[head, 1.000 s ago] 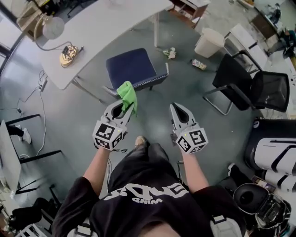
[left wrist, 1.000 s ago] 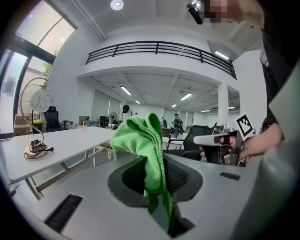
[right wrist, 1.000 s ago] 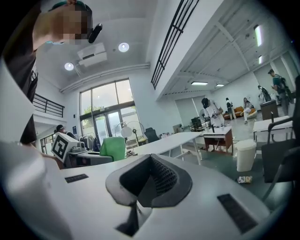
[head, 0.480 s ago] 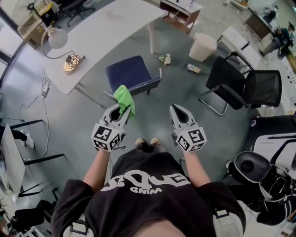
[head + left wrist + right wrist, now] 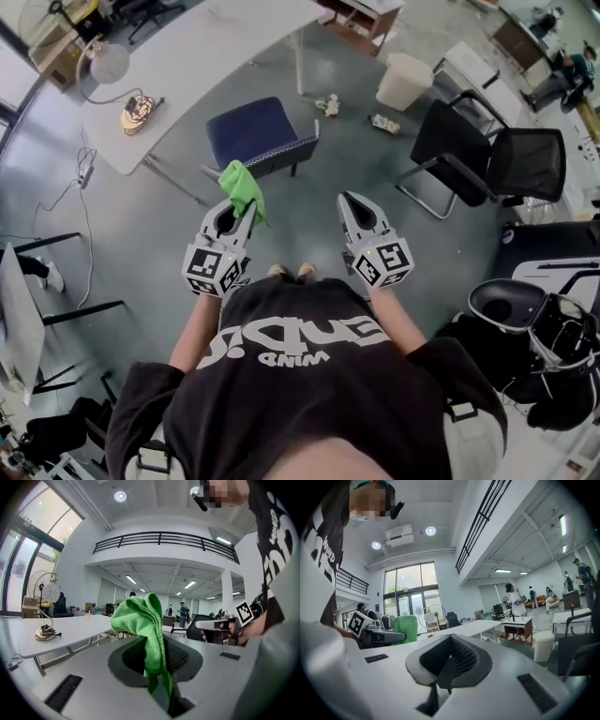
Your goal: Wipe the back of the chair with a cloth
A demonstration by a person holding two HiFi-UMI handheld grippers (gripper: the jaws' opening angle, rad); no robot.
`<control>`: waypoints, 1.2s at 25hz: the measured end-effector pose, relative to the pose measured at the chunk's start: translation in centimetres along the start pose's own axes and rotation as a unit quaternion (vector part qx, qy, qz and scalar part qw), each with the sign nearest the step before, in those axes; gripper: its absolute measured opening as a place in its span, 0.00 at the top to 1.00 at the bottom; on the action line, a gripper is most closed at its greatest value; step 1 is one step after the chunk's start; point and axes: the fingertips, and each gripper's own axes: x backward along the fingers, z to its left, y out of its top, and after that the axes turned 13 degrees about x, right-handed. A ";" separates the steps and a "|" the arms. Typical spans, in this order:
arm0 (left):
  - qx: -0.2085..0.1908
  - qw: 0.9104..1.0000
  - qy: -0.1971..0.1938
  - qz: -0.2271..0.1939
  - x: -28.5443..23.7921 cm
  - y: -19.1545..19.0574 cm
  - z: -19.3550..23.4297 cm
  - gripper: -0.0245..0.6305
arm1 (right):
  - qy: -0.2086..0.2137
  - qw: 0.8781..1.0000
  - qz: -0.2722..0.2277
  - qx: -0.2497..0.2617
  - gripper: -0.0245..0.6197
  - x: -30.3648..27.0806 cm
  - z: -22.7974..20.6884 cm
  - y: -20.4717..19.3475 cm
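My left gripper (image 5: 238,211) is shut on a green cloth (image 5: 240,187), which bunches up past the jaw tips. In the left gripper view the cloth (image 5: 146,620) hangs down between the closed jaws of the left gripper (image 5: 158,667). A chair with a dark blue seat (image 5: 255,134) stands on the floor just beyond the cloth, partly under a white table (image 5: 187,66). My right gripper (image 5: 351,203) is held level beside the left one, shut and with nothing in it. The right gripper view shows its jaws (image 5: 446,663) closed together.
Two black chairs (image 5: 487,159) stand to the right. A white bin (image 5: 405,81) and small litter (image 5: 384,123) lie on the grey floor beyond. A desk lamp (image 5: 105,62) and a coil of cable (image 5: 137,108) sit on the white table. Black equipment (image 5: 525,328) sits at the right.
The head view has shifted, so the blue chair and table now sit higher and further left. Both grippers keep the same pose, and the cloth stays in the left one.
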 end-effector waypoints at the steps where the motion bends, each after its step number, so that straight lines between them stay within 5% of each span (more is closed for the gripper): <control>1: -0.001 1.000 -0.001 -0.004 -0.1 -0.2 0.0 0.86 | 0.002 1.000 -0.005 0.002 0.97 -0.1 0.1 0.0; 12: 0.002 1.000 0.013 -0.018 -0.4 0.2 0.9 0.86 | 0.032 0.999 0.004 0.010 0.97 -1.9 1.7 -0.4; 30: 0.015 0.999 0.025 -0.017 0.2 0.1 0.8 0.86 | 0.017 1.000 0.015 0.006 0.97 -1.4 1.5 -1.0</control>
